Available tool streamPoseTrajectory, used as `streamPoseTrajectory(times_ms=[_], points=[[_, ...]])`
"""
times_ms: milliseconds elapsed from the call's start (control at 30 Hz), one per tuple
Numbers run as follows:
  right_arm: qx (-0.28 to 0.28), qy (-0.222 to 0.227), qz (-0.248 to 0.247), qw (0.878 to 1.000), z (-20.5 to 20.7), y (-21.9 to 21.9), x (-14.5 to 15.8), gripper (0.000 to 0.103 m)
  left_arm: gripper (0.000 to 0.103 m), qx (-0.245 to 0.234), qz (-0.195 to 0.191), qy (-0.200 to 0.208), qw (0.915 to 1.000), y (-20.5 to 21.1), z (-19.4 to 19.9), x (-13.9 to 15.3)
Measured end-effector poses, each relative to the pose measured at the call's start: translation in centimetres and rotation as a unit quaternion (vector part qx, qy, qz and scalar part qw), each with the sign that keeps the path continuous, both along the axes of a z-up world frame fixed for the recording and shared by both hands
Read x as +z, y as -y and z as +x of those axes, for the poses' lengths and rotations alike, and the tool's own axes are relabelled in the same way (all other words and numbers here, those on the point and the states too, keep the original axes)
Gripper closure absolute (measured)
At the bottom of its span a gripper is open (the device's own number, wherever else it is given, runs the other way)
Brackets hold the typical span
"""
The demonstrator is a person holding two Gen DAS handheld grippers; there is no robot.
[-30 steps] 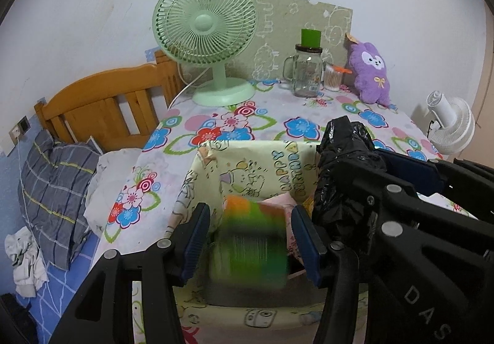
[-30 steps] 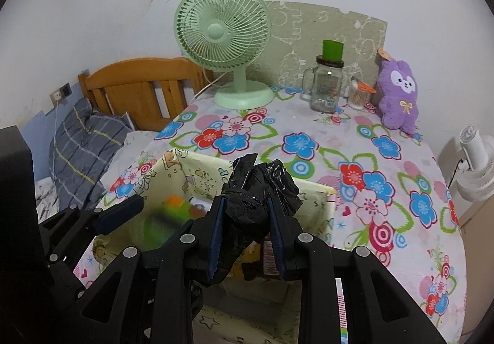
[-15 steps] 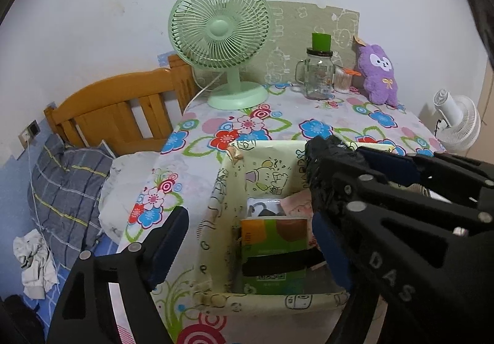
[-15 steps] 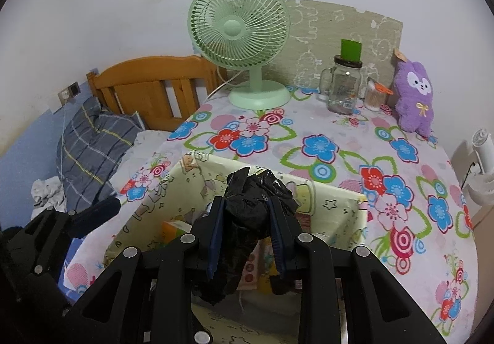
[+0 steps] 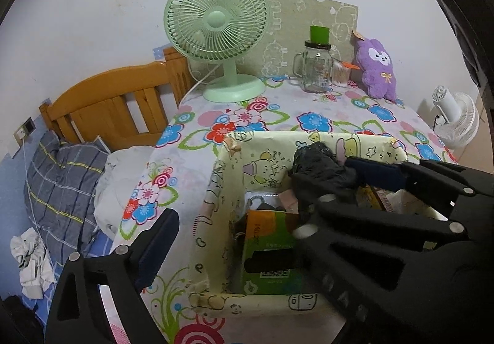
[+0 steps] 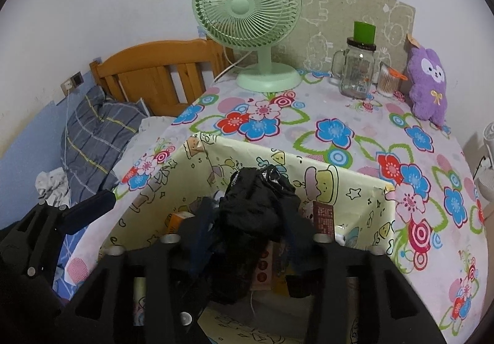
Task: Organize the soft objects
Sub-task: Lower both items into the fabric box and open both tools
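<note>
A cream cartoon-printed box (image 5: 339,140) (image 6: 349,186) stands on the flowered table. Inside it lies a green and orange tissue pack (image 5: 268,251), beside other packets. My left gripper (image 5: 234,214) hovers over the box's left part. Its jaws are wide and still opening, with nothing pressed between them. My right gripper (image 6: 247,226) hangs over the box. Its jaws are opening and a crumpled black plastic bag (image 6: 256,202) (image 5: 318,165) sits loosely between the pads. The bag's lower part is hidden behind the fingers.
At the back of the table stand a green fan (image 6: 247,10), a glass jar with a green lid (image 6: 355,72), a small swab cup (image 6: 387,83) and a purple plush (image 6: 427,87). A wooden headboard (image 5: 117,103) and grey pillow (image 5: 58,183) lie left. A white fan (image 5: 457,118) is off to the right.
The left jaws spread and let go of the green pack, which now lies in the box. The right gripper sank slightly over the box and its jaws widened around the black bag.
</note>
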State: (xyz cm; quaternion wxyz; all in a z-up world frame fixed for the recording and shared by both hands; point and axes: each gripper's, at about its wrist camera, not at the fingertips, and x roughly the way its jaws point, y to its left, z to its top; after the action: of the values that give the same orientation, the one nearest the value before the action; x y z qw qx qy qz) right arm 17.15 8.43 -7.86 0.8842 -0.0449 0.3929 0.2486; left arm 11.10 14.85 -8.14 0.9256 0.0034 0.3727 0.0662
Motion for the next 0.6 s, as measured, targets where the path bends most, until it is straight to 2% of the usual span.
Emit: streamPoseTrajectory(times_ms=[33,67,300,500,600], points=[[-0.003,-0.001,0.004,1.000,0.0,0.2,0.0,0.034,0.007,0.001,0.000,0.000,1.0000,0.0,0.0,0.0],[-0.005,-0.001,0.007,1.000,0.0,0.3,0.1,0.033,0.006,0.002,0.000,0.000,1.0000,0.0,0.1,0.0],[-0.012,0.016,0.009,1.000,-0.3,1.7,1.2,0.031,0.003,-0.003,-0.005,0.002,1.0000,0.8,0.4,0.3],[-0.031,0.030,0.013,0.999,-0.7,3.5,1.9,0.023,0.000,-0.009,-0.013,0.015,0.9998,1.9,0.5,0.8],[-0.040,0.036,0.013,0.998,-0.9,4.5,2.3,0.022,0.000,-0.013,-0.013,0.017,0.9997,2.6,0.7,1.0]])
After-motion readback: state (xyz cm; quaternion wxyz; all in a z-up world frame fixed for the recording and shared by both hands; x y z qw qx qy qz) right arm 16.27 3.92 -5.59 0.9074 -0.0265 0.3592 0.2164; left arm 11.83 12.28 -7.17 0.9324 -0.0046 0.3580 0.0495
